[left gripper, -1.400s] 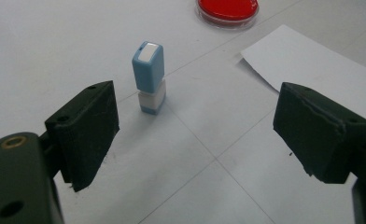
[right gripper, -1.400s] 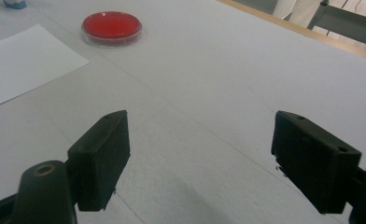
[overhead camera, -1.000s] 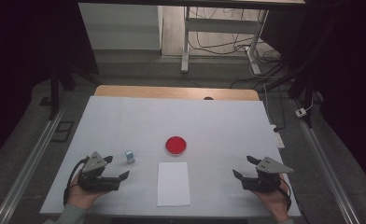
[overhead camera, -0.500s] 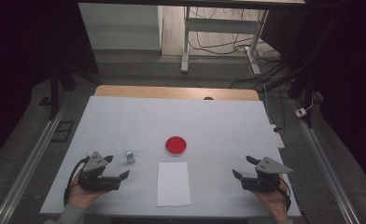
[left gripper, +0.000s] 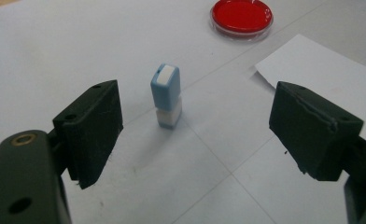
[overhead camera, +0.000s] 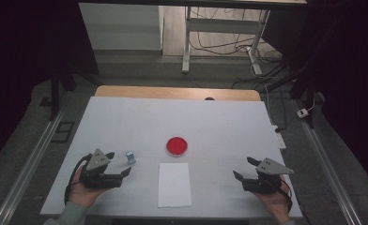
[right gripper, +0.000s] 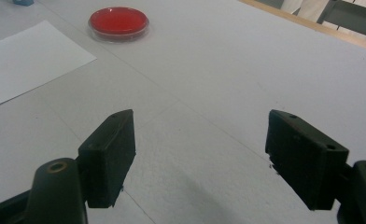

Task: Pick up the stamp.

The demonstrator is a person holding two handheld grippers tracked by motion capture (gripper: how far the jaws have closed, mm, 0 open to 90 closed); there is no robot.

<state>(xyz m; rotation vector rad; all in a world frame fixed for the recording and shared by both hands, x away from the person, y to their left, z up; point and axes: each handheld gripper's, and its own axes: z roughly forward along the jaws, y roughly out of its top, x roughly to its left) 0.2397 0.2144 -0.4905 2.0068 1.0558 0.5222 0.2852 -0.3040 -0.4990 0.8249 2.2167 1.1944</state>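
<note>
the white table point(overhead camera: 126, 117) fills most of the high view, with dark floor and cables beyond its far edge. i hold my left gripper point(overhead camera: 118, 176) low at the near left of the table, its jaws spread wide with nothing between them. in the left gripper view the little blue and white stamp point(left gripper: 166, 95) stands upright on the table just ahead of my open jaws, roughly centred between them but beyond their tips, touching neither. in the high view it sits just past my left gripper. the red dish point(overhead camera: 177, 146) rests near the table's middle, farther off and to the right of the stamp, and the white sheet of paper point(overhead camera: 174, 184) lies flat just on my side of it. my right gripper point(overhead camera: 244, 169) rests at the near right, well apart from all three, its jaws also spread wide over bare table.
</note>
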